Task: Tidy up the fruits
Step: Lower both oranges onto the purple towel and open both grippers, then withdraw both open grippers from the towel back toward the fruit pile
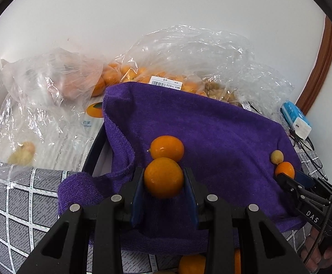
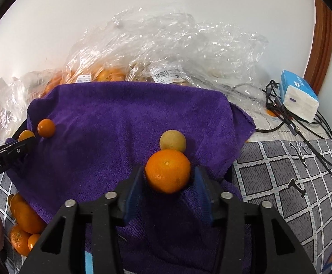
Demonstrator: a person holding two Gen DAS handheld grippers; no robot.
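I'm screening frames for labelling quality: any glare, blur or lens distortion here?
Left wrist view: strong fisheye bend with dark corners; glare glints on the clear plastic bags; the orange between the fingers is sharp. Right wrist view: same bend; the bags glint; the orange is crisp; the door frame curves.

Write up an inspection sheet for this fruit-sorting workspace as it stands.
Surface: grey grid-patterned tablecloth, with a purple terry towel draped over something raised.
Job's things: two small oranges, one between each pair of tongs; another small orange and a yellowish round fruit resting on the towel; loose oranges beside it.
Clutter: crinkled clear plastic bags of fruit; blue-and-white tissue pack.
Grippers: left tongs and right tongs each closed on an orange.
Cables: black cords tangled by the tissue pack.
Surroundings: white wall, brown wooden trim.
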